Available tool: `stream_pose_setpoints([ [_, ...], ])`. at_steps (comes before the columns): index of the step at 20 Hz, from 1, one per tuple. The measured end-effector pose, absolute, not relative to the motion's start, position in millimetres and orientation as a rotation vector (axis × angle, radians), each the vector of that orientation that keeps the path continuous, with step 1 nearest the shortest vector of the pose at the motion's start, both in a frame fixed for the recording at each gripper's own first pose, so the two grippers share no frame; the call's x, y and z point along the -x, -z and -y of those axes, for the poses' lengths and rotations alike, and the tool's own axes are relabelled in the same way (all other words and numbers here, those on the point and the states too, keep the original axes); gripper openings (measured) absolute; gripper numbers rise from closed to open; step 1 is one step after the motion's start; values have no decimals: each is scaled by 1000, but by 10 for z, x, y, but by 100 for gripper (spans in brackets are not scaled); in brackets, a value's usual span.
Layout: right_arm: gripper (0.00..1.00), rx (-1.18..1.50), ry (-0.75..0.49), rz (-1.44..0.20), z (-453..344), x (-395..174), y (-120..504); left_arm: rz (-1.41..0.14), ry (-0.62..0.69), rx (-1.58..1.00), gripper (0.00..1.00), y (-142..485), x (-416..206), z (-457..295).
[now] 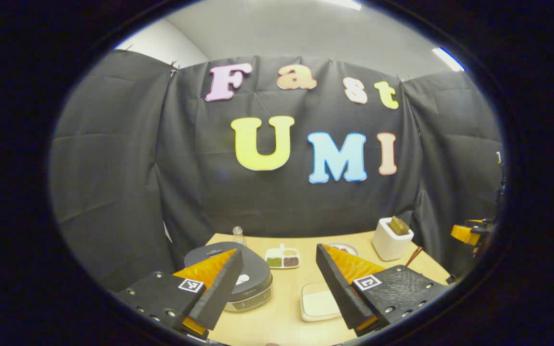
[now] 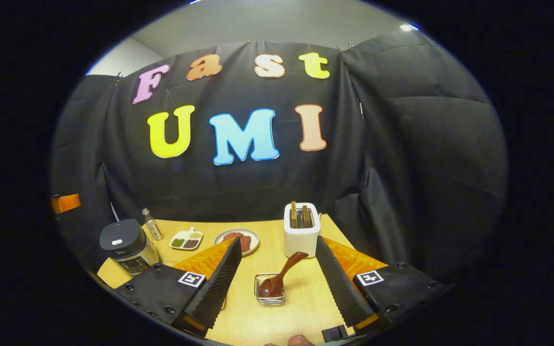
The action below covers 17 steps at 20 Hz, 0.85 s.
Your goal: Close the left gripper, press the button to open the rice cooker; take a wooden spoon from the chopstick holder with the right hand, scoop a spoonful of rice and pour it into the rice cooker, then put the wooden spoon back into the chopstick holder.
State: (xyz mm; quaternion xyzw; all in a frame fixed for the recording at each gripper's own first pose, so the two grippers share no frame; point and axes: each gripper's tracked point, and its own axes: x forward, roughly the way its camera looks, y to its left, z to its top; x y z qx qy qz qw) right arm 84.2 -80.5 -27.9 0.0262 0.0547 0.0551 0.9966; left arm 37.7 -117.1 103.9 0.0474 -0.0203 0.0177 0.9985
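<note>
Both grippers hung above the table [image 2: 301, 293] with jaws spread wide, gripping nothing. The left gripper [image 1: 279, 288] was over the near left side; the cooker [image 1: 250, 283], lid shut, sat just behind its left finger. The right gripper [image 2: 279, 283] faced the holder [image 2: 270, 290], where the spoon [image 2: 282, 278] leaned bowl-down, near a white toaster [image 2: 302, 233].

- The left gripper view looks level toward the back wall from the near edge of the light wooden table [image 1: 282, 298], the dark-lidded round rice cooker [image 1: 253, 283] close at lower left.
- The right gripper view faces likewise; that cooker [image 2: 128, 245] sits farther off.
- Both share the white toaster [image 1: 391, 239] [image 2: 301, 230].
</note>
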Motion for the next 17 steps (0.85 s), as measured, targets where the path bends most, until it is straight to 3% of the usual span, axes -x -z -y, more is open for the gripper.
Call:
stream_pose_setpoints([
  [5, 98, -54, -104, 16, 708, -481, -201, 163, -48, -98, 99, -1212, 215, 951],
  [9, 98, -56, -69, 102, 803, -221, -234, 213, -67, -64, 99, -1062, 509, 855],
  [17, 98, -115, -56, 25, 765, -136, 50, 161, -96, -56, 99, -829, 726, 625],
])
